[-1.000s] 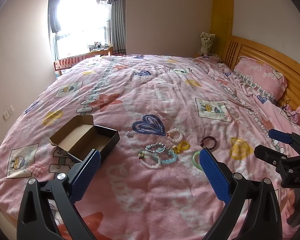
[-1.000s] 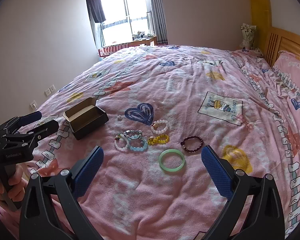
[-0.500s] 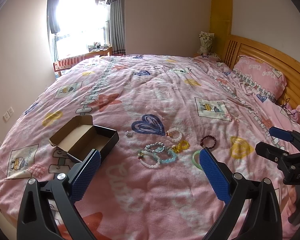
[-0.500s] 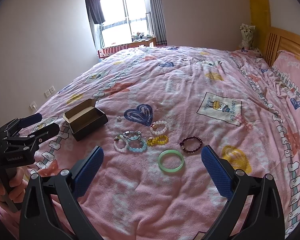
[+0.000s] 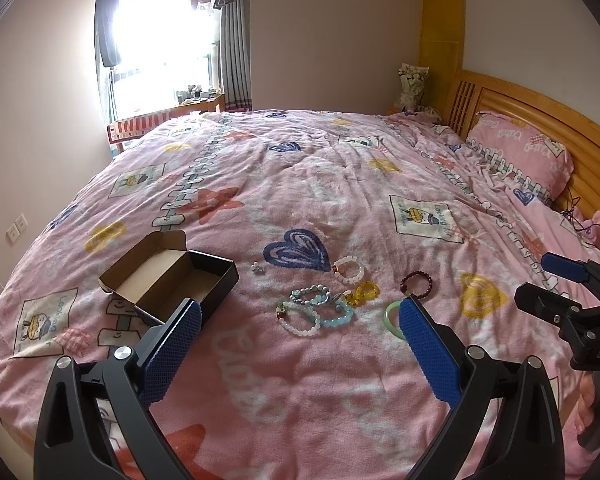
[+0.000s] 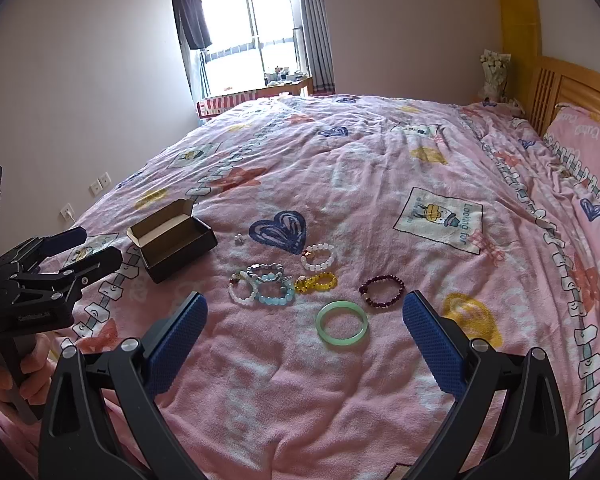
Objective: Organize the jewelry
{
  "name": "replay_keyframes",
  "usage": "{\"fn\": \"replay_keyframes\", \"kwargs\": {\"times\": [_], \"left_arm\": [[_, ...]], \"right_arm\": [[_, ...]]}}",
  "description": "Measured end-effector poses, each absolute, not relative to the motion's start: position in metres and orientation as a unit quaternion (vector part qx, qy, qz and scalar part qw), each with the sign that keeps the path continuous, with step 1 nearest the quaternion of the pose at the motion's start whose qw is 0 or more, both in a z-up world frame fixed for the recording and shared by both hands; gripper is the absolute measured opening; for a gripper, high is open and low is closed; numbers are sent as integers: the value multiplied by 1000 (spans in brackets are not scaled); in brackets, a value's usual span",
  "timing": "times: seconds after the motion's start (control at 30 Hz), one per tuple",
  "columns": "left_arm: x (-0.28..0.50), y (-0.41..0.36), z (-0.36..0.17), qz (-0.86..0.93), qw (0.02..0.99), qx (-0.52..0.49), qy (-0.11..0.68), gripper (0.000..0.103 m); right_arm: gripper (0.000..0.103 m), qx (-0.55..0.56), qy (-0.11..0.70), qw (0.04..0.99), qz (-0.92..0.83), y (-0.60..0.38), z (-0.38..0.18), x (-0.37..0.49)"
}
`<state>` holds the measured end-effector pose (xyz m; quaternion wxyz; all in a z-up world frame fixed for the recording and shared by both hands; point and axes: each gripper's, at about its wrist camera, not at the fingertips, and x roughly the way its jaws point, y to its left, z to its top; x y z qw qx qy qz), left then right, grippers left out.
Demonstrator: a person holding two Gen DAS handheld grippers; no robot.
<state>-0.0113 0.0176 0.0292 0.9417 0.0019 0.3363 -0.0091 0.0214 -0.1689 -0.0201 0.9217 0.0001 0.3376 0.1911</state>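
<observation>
Jewelry (image 6: 300,280) unmoved on pink bedspread (image 6: 380,184)

Both your cameras look forward and down over the bed (image 5: 340,168) from its near edge, toward the window (image 6: 260,40). Your left view sits further left, closer to the box (image 5: 172,276); your right view hangs closer over the bracelets (image 6: 284,280). Both views share box, bracelets and headboard (image 5: 540,120)

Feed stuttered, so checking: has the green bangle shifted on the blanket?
No. The green bangle sits in the same spot beside the dark red bracelet.
</observation>
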Motion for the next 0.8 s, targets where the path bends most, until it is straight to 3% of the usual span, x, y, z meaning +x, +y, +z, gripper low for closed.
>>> {"fn": "replay_keyframes", "kwargs": {"times": [0.47,0.8], "left_arm": [[-8,20,25,-9,940,-3,342,97],[61,50,-25,3,915,-30,401,97]], "right_arm": [[96,7,346,916,201,-172,-26,33],[96,-9,389,913,124,-189,-90,100]]}}
